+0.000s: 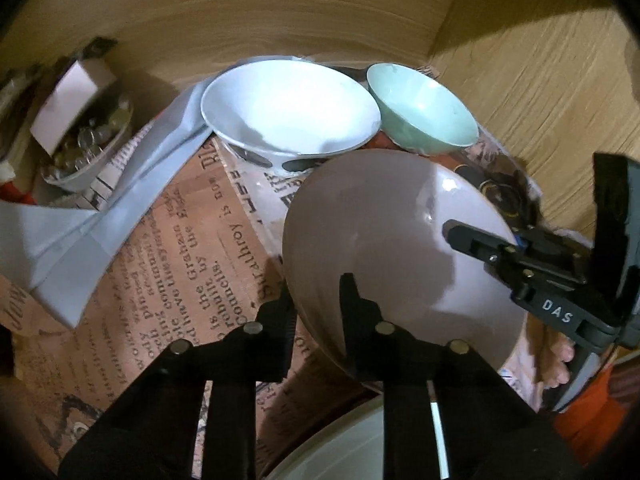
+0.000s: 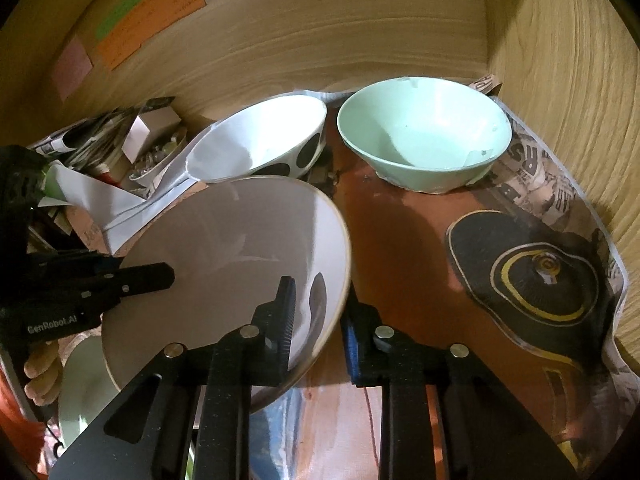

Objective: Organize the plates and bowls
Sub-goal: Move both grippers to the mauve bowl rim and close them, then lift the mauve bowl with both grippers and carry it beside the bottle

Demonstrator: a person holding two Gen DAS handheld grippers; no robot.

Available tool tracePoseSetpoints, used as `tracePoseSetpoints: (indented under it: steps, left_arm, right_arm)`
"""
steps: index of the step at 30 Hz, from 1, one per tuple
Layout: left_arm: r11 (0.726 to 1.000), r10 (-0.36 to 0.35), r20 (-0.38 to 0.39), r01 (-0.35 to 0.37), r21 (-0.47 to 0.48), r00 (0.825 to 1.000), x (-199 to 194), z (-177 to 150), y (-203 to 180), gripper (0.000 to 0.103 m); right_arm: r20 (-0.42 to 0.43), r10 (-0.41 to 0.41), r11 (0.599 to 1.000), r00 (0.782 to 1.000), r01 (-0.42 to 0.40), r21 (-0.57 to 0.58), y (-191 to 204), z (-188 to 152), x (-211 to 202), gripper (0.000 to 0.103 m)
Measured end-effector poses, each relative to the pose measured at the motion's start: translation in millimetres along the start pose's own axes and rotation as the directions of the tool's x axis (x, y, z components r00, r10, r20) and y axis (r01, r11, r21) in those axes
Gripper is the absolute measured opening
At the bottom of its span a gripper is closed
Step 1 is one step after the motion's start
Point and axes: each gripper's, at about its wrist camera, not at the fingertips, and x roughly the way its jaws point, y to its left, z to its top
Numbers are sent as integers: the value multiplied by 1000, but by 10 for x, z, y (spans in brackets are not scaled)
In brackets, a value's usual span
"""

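Observation:
A pale grey bowl (image 1: 380, 224) (image 2: 232, 248) is tilted above the newspaper-lined shelf, and both grippers have it by the rim. My left gripper (image 1: 318, 300) is shut on its near-left rim, one finger inside the bowl and one outside. My right gripper (image 2: 320, 312) is shut on the opposite rim in the same way. Its inner finger (image 1: 476, 244) shows in the left wrist view. Behind stand a white bowl with black spots (image 1: 288, 112) (image 2: 260, 144) and a mint green bowl (image 1: 424, 112) (image 2: 424, 140), both upright.
Wooden walls (image 1: 280, 20) close the back and right. A pale plate (image 2: 80, 380) lies under the held bowl. A small dish of clutter (image 1: 80, 144) and folded white paper (image 1: 80, 232) sit at left. Printed paper (image 2: 532, 272) lines the right floor.

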Motion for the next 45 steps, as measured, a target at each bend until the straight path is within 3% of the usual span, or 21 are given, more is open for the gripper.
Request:
tracePoseSetpoints:
  steps: [11,24,35,45]
  left_arm:
    - [995,77,54,-80,62,996,-95,-16,-173,20]
    - [997,74,168,-79,24,983,-621,-250,-162,20]
    - [993,114,315,-109,-33,942,-1231,-572,-86,20]
    - [981,195,385,-170,-98,902,-1669,-987,103,20]
  right_arm:
    - [50,-10,1000,999,11,-3,41,7,-192,19]
    - [150,-5,997,989,16,-69,353,-67,-627,19]
    - [208,65,990,976,-37,-133,740,-177,-863,19]
    - [232,128,974,964,-78,-214,1209,-352,-954,19]
